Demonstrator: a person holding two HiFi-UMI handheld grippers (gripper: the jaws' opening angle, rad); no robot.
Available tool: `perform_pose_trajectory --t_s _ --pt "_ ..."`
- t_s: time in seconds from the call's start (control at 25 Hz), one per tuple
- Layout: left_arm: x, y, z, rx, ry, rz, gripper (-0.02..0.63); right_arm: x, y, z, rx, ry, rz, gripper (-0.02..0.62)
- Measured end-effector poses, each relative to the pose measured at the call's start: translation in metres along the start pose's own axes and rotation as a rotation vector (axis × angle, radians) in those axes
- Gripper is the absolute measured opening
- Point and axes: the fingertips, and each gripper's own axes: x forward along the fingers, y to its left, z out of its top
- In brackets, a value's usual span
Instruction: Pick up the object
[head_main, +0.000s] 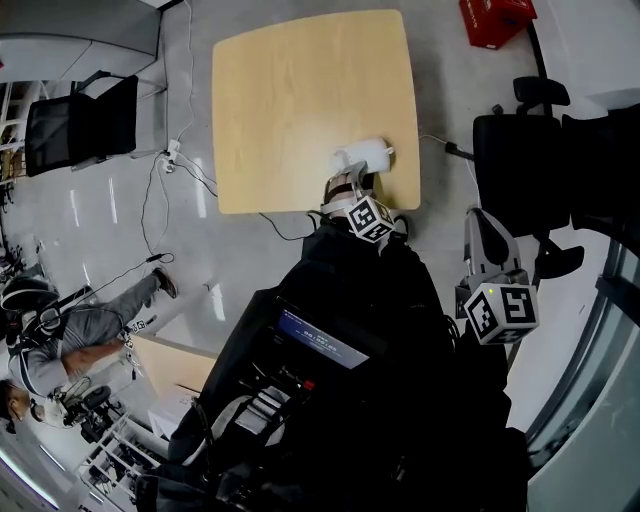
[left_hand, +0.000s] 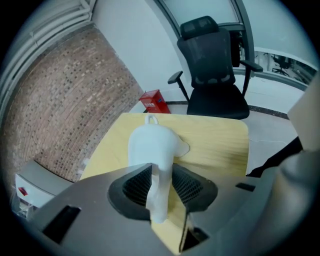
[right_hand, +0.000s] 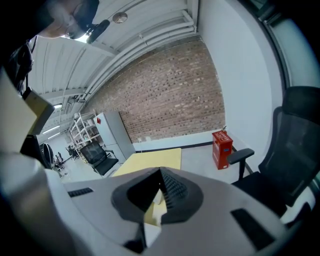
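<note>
– Head view first: where is the object (head_main: 365, 155)?
– It lies on the table (head_main: 290, 90), by the near edge, towards the right corner. It is white, with a rounded body.
– And the left gripper (head_main: 345, 186)?
– Right at it, reaching in over the table edge and pointing down. Left gripper view shows the jaws spread wide, with the object's narrow end between them. Bare tabletop shows between that end and the right-hand jaw, so nothing is clamped. Whether the other pad touches it I cannot tell.
– What else does that view give?
– A small ring at the object's far end. Beyond the table, a black chair (left_hand: 215, 75) and a red box (left_hand: 154, 101) stand on the floor.
– The right gripper (head_main: 482, 225)?
– Off the table, well apart from the object, over the floor beside the chair. Right gripper view shows its jaw tips together with nothing held, and the table lies far off past them.
</note>
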Motion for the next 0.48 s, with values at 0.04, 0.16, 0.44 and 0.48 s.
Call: perform_pose_trajectory --t_s 0.04,0.16,0.44,0.48 --pt "-0.002 0.002 0.002 -0.017 -0.011 0.008 0.130 -0.001 0.000 0.000 -0.001 -0.001 0.000 0.005" --pt "-0.009 0.010 0.007 -0.068 -0.042 0.019 0.110 -0.003 -0.002 0.002 -0.004 -0.008 0.002 0.005" --pt "-0.050 0.046 0.022 -0.279 -0.132 0.048 0.107 -0.006 0.016 0.015 -0.028 -0.048 0.052 0.005" --pt "-0.060 0.054 0.027 -0.323 -0.159 0.061 0.107 -0.005 0.020 0.017 -0.033 -0.054 0.063 0.005"
